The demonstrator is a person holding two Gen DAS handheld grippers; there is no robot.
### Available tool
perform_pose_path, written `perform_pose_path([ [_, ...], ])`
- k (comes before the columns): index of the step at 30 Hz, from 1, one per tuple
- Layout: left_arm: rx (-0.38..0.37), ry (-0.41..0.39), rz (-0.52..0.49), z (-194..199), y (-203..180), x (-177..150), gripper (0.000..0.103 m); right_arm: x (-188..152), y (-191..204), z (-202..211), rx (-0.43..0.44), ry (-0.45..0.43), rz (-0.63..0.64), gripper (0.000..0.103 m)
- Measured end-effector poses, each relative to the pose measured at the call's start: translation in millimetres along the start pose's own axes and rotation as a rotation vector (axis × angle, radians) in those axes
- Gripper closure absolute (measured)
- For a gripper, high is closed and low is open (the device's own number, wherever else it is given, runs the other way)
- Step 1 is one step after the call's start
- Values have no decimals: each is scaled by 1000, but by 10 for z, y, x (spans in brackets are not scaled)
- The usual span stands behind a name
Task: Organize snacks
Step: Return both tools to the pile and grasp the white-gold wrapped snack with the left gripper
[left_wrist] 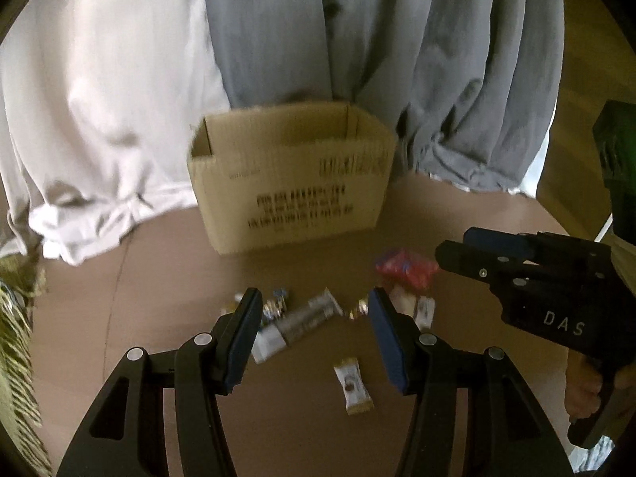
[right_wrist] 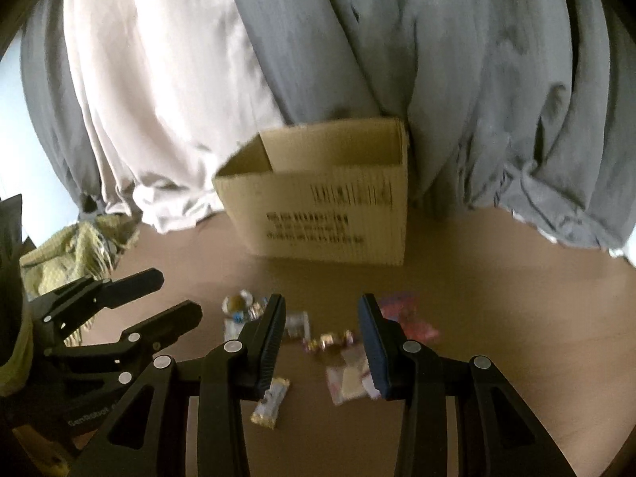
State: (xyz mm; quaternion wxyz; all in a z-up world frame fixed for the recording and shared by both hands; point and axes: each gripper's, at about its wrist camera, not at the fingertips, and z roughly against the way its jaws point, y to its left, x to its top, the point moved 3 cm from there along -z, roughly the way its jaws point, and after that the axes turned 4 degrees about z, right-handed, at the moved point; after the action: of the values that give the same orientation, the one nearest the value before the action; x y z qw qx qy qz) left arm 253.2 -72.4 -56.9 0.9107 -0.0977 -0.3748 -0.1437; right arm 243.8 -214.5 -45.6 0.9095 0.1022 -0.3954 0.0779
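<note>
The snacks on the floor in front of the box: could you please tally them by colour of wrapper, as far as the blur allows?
Red packet: 1
White-and-gold bar: 1
Silver-and-white long packet: 1
Small foil-wrapped sweets: a cluster, count unclear
White sachet: 1
Total: at least 5

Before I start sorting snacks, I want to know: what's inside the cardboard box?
Only bare inner walls of the cardboard box show near its open top. The near wall hides its floor, so any contents cannot be seen.
</note>
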Motion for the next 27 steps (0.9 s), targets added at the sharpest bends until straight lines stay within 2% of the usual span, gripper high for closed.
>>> perform_pose_path([
  [5,-10,84,-4,-155,-28,-190,49,-180,-48,-108,-2,60,-8,64],
  [17,-95,291,88,-607,-104,-590,51,-509,-188,-373,-5,178,-46,64],
  [21,-103,335,110,-761,-143,-682,58,-575,-273,-454,-2,209,-75,64],
  [27,-84,356,99,-896,-207,-742,64,-625,-387,-559,4,241,-98,64],
])
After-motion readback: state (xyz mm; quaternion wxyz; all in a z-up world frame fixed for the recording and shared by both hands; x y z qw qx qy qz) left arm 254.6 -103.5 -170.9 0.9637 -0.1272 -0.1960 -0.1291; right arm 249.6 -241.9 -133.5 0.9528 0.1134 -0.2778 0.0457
